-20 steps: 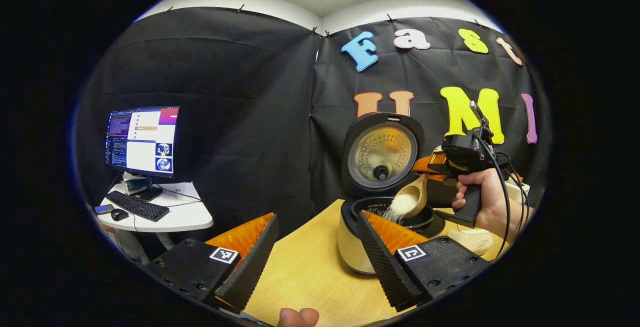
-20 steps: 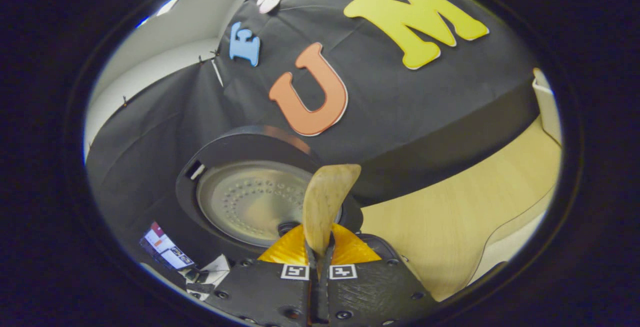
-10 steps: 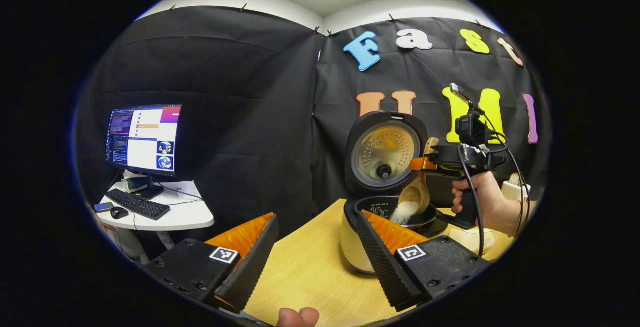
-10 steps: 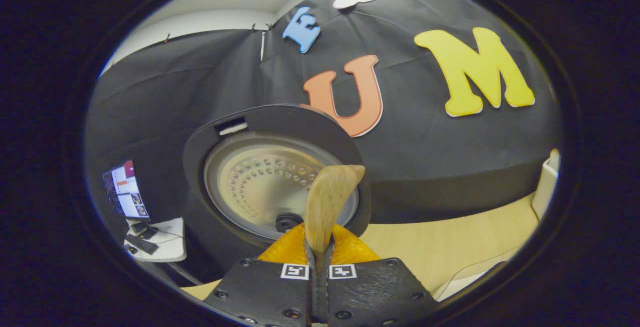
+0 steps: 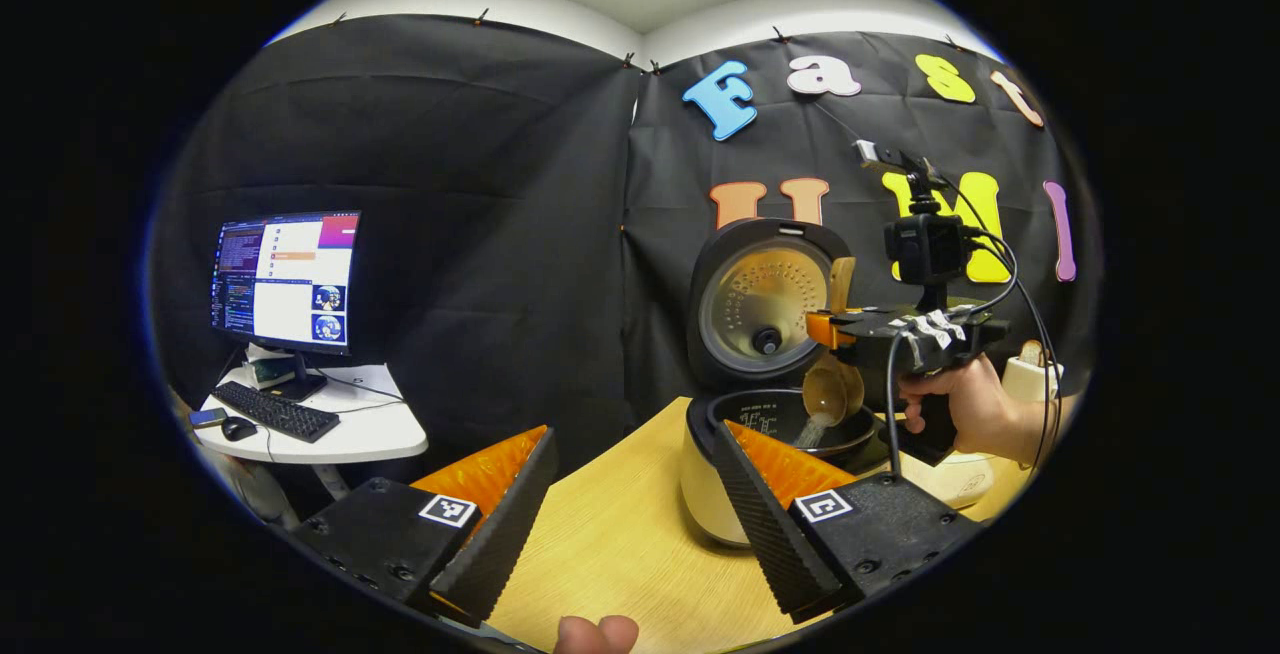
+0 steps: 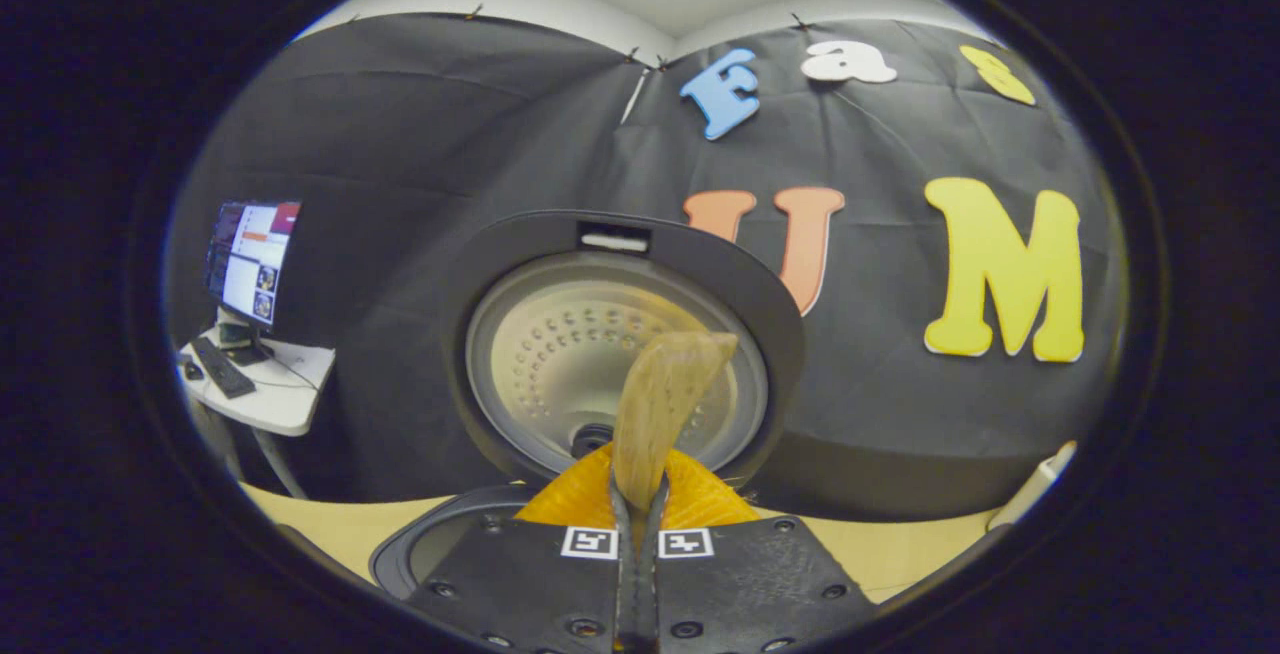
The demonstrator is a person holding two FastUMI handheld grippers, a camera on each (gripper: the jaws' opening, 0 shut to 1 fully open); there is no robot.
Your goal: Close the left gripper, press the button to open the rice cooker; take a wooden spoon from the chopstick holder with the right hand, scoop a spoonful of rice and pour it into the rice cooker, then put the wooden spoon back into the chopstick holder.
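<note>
At right of the left gripper view, the right gripper [image 5: 822, 329] is clamping the spoon [image 5: 833, 389], rice [image 5: 812, 429] spilling into the cooker [image 5: 745, 454]; the left gripper [image 5: 625, 504] is gaping wide, holding nothing.

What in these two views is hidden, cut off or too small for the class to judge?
- Rice level in the rice cooker pot: left gripper view, blocked by the left gripper's finger and the rim.
- Spoon bowl: right gripper view, the wooden spoon's handle end rises from the right gripper; its fingers hide the rest.
- Monitor text: left gripper view, too small.
</note>
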